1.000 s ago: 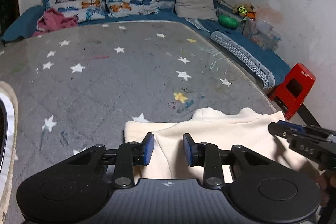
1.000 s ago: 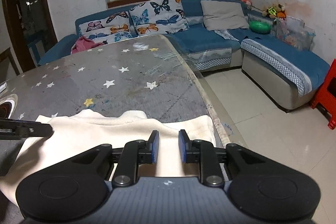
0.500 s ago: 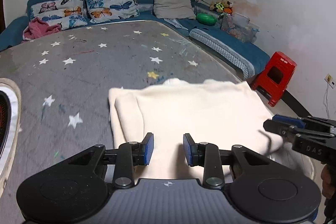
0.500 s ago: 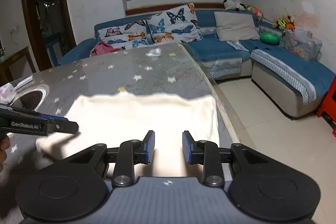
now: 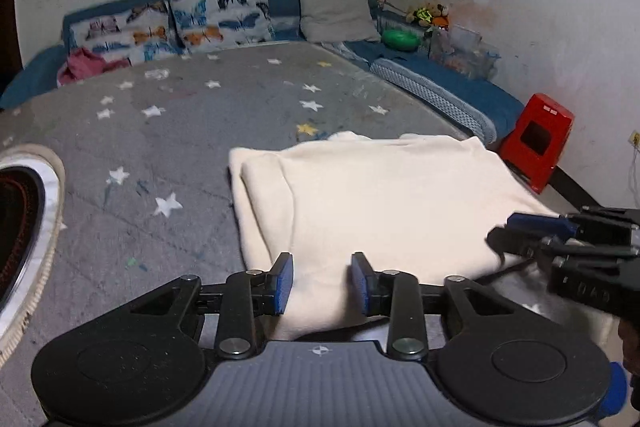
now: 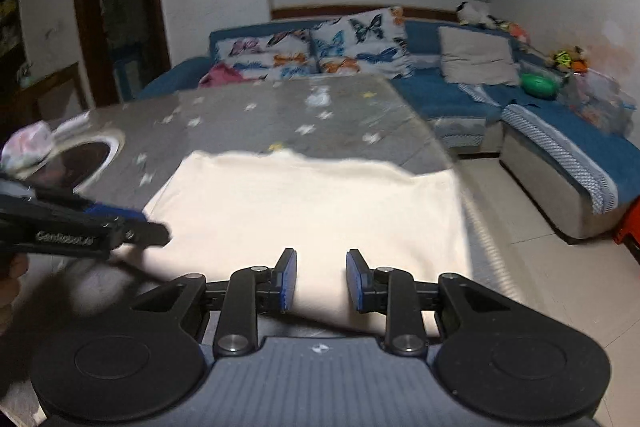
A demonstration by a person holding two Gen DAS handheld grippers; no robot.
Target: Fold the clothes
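- Your left claw (image 5: 322, 283) is spread, gripping nothing, over the cream garment's (image 5: 384, 203) near edge.
- Your right claw (image 6: 321, 279) is likewise spread.
- Garment lies folded at the worktop's (image 5: 208, 131) right edge; star-print surface beyond.
- Sofa (image 6: 460, 99) behind, blurred.

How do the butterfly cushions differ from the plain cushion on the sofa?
The butterfly cushions are white with coloured butterfly prints; the plain cushion is grey and unpatterned. The butterfly cushions stand side by side behind the table's far edge; the plain cushion sits alone near the sofa's corner. All lean against its backrest.
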